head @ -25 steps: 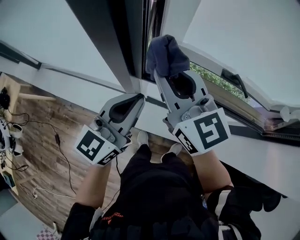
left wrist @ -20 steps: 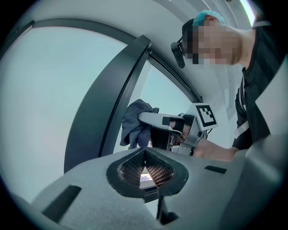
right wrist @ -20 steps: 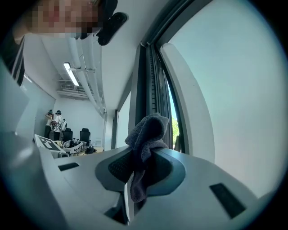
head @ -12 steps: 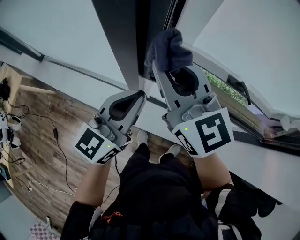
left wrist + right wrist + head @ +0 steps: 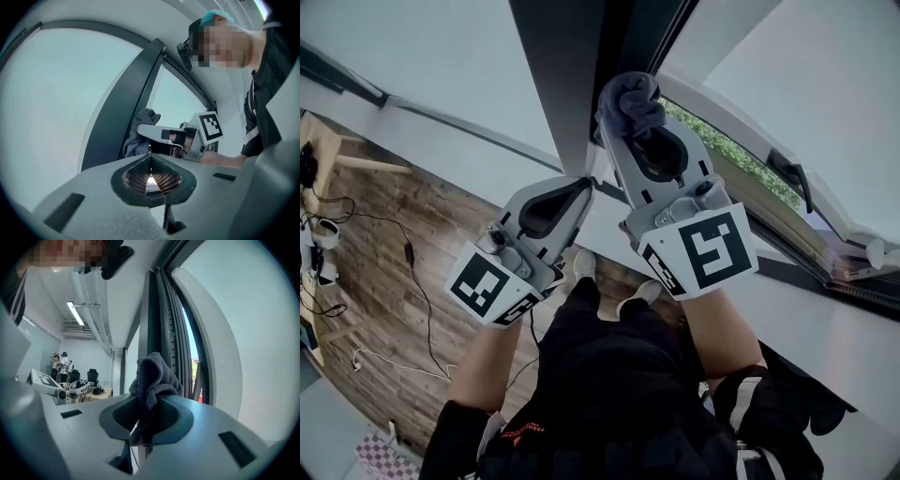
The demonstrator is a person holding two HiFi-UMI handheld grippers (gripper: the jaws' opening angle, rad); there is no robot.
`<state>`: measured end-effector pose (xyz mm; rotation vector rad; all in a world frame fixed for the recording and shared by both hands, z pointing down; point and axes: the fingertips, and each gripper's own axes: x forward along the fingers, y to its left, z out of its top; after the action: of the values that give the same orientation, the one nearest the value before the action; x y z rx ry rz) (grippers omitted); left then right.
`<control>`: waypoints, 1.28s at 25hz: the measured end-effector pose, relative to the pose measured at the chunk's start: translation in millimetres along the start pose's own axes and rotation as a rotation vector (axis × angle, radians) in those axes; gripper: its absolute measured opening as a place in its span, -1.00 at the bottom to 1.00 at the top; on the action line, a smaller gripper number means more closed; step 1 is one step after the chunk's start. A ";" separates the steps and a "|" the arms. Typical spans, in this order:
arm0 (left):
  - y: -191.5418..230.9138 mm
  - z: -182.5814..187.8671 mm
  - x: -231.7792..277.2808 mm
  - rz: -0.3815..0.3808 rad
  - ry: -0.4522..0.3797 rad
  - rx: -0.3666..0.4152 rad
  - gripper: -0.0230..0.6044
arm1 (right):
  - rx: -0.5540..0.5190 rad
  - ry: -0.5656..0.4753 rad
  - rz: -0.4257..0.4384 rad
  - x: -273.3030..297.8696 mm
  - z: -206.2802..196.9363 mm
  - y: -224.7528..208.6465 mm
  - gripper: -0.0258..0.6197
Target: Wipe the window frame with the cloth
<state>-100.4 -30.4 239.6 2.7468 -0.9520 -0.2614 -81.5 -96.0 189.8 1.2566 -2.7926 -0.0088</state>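
Observation:
A dark grey cloth (image 5: 633,103) is bunched at the tip of my right gripper (image 5: 630,127), which is shut on it and presses it against the dark upright window frame (image 5: 581,66). In the right gripper view the cloth (image 5: 152,378) stands folded between the jaws, right in front of the frame's dark channel (image 5: 159,315). My left gripper (image 5: 572,192) hangs lower and to the left, shut with nothing in it. From the left gripper view I see the cloth (image 5: 140,131) against the frame (image 5: 124,103) and the right gripper's body beside it.
An opened window sash with a black handle (image 5: 792,173) slants to the right, greenery showing through the gap. A white sill (image 5: 487,155) runs below the frame. Wooden floor with cables (image 5: 384,272) lies far below at left. People and desks (image 5: 70,380) are in the room's background.
My right gripper has slid the cloth along the upright frame. The left gripper has barely moved.

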 end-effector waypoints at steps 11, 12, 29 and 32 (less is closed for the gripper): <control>6.3 -30.5 3.5 0.011 0.043 -0.042 -0.86 | 0.044 0.083 0.004 5.1 -54.8 -3.0 -0.74; 6.7 -32.5 2.9 0.012 0.047 -0.046 -0.86 | 0.047 0.090 0.004 5.3 -58.5 -2.3 -0.74; 14.0 -70.4 -4.4 0.034 0.084 -0.090 -0.86 | 0.115 0.190 0.000 13.4 -132.8 3.1 -0.74; 16.3 -78.3 -3.6 0.035 0.092 -0.099 -0.86 | 0.129 0.207 -0.005 16.0 -146.8 2.7 -0.74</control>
<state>-94.1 -28.9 319.4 2.6257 -0.9372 -0.1700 -83.1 -102.1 337.4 1.2134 -2.6479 0.2887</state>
